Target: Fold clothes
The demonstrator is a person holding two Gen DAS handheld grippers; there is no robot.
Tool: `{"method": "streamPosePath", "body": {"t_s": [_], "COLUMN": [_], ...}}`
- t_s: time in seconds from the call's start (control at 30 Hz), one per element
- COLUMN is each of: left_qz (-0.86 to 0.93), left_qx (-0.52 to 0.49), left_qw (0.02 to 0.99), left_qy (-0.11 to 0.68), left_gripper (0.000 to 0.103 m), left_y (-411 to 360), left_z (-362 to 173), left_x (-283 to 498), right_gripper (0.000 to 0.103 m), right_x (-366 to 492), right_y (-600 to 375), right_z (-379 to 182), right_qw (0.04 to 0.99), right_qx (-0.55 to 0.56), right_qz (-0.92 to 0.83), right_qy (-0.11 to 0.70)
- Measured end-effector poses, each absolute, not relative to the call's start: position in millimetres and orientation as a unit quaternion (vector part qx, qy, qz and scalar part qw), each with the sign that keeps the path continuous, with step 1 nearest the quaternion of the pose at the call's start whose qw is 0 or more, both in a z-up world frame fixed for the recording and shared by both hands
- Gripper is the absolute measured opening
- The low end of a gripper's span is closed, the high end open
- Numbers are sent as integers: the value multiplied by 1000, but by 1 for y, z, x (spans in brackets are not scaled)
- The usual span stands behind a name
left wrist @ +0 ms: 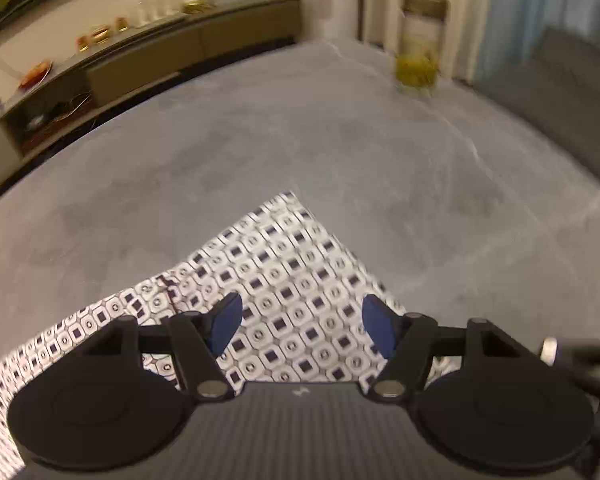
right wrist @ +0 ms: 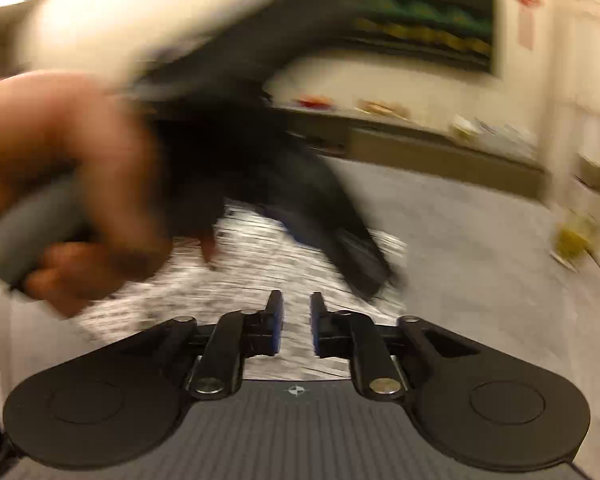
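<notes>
A white cloth (left wrist: 292, 264) printed with small dark squares lies flat on the grey table (left wrist: 260, 140), one corner pointing away from me. My left gripper (left wrist: 302, 322) hovers over that corner with its blue pads (left wrist: 226, 326) wide apart, open, nothing between them. In the right wrist view the same cloth (right wrist: 260, 276) is blurred. My right gripper (right wrist: 297, 328) sits low over it with a narrow gap between its fingers, and no cloth is caught in the gap. A person's hand (right wrist: 80, 184) grips the grey handle of the left gripper, which sweeps across as a dark blur.
A glass jar (left wrist: 416, 70) with yellow-green contents stands at the table's far right. A long sideboard (left wrist: 148, 56) with dishes and boxes runs along the wall behind. A grey upholstered seat (left wrist: 560, 92) borders the table on the right.
</notes>
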State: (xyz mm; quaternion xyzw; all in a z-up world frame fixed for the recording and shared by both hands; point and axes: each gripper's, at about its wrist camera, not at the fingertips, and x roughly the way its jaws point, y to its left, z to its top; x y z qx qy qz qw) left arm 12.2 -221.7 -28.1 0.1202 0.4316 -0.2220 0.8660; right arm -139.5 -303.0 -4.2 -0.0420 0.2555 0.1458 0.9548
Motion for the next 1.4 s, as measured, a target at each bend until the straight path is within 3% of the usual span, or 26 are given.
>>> {"method": "streamPosePath", "body": {"t_s": [0.03, 0.07, 0.13, 0.2, 0.23, 0.33, 0.37, 0.43, 0.6, 0.63, 0.67, 0.7, 0.8, 0.93, 1.2, 1.37, 1.4], "left_qz": [-224, -228, -235, -246, -252, -256, -254, -241, -242, -237, -228, -217, -178, -153, -133, -167, -170], "left_qx": [114, 110, 104, 117, 125, 148, 157, 172, 59, 31, 7, -15, -71, -105, -101, -109, -119], "left_qw": [866, 865, 863, 855, 850, 840, 840, 845, 884, 891, 896, 900, 893, 878, 881, 873, 871], "left_qy": [432, 433, 434, 441, 445, 454, 454, 445, 395, 386, 381, 379, 407, 441, 443, 445, 446], "left_gripper": [71, 72, 73, 75, 75, 71, 64, 5, 4, 4, 4, 4, 7, 35, 34, 25, 17], "left_y": [-221, -222, -223, -233, -239, -249, -250, -243, -155, -129, -101, -73, -1, 39, 55, 62, 64], "left_z": [-26, -25, -22, -24, -26, -37, -40, -42, 5, 16, 22, 26, 7, -34, -61, -61, -63], "left_x": [14, 15, 18, 18, 18, 16, 16, 14, -2, -6, -8, -10, -3, 8, 7, -10, -12], "right_gripper": [57, 69, 66, 35, 7, 4, 4, 4, 8, 26, 52, 61, 62, 54, 50, 49, 51], "right_x": [-133, -128, -121, -120, -121, -134, -139, -147, -161, -166, -169, -172, -168, -157, -142, -142, -144], "right_y": [-311, -318, -318, -311, -306, -295, -291, -285, -284, -287, -289, -291, -276, -229, -152, -170, -168], "right_z": [-8, -11, -20, -24, -24, -15, -12, -8, 7, 12, 16, 19, 20, 15, -4, 5, 6], "right_qw": [953, 950, 941, 935, 935, 945, 947, 948, 953, 952, 950, 947, 931, 911, 878, 887, 886], "right_qx": [-24, -8, -8, -26, -40, -65, -74, -80, -46, -26, -6, 13, 35, -16, -156, -111, -111], "right_qz": [127, 111, 115, 124, 131, 155, 165, 188, 236, 256, 271, 286, 327, 345, 332, 329, 339], "right_qy": [273, 291, 319, 330, 327, 282, 264, 244, 182, 165, 154, 145, 161, 224, 308, 305, 296]}}
